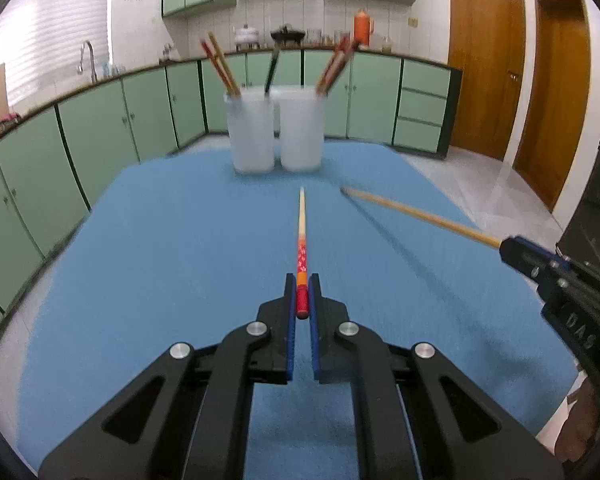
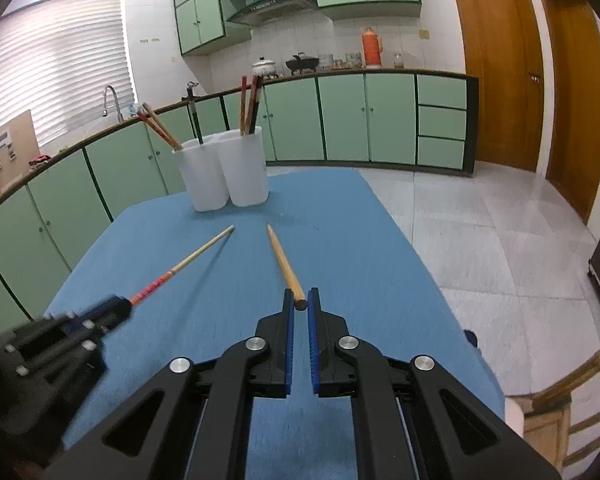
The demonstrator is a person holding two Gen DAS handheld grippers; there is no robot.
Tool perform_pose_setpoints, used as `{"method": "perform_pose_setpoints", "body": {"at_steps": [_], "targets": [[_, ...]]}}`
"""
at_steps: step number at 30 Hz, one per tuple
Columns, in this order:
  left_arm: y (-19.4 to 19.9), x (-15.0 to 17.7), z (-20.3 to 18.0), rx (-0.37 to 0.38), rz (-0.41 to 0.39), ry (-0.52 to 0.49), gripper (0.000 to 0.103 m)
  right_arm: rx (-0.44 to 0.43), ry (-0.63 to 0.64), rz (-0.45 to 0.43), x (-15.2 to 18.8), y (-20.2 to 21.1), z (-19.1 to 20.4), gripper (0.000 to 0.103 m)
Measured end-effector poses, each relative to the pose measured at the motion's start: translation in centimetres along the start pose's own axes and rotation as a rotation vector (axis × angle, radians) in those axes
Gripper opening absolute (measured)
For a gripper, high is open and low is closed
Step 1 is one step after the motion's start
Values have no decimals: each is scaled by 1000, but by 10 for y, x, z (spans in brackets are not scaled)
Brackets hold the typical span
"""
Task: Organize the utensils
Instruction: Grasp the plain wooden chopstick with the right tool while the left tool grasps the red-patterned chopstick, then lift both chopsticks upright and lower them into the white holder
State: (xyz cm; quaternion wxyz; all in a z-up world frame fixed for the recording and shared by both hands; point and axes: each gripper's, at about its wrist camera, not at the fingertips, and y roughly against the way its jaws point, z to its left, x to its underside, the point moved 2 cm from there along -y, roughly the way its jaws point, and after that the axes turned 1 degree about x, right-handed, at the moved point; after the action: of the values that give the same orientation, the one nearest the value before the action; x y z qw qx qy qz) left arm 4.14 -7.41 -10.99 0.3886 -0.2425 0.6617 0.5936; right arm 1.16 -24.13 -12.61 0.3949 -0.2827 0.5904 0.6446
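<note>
At the far end of the blue table cloth [image 2: 340, 240], we are seeing two white translucent plastic cups [image 2: 224, 176] standing side by side and touching, each holding several upright chopsticks [image 2: 249, 104]. Our left gripper [image 1: 302, 286] is pinching one red-patterned pale chopstick [image 1: 301, 236] by its red end; our right gripper [image 2: 300, 300] is pinching one plain wooden chopstick [image 2: 284, 264]. Both are pointing toward the cups.

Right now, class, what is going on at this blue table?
A person holds two grippers. The left gripper is shut on a red-patterned chopstick; the right gripper is shut on a plain wooden chopstick. Both chopsticks point toward two white holders on the blue table, which already hold chopsticks.
</note>
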Motion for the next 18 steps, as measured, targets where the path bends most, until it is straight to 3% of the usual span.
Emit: {"method": "perform_pose_setpoints", "body": {"at_steps": [18], "targets": [[38,-70,32,52,-135,94,5,-62,28,-86,-56,19,7,6]]}}
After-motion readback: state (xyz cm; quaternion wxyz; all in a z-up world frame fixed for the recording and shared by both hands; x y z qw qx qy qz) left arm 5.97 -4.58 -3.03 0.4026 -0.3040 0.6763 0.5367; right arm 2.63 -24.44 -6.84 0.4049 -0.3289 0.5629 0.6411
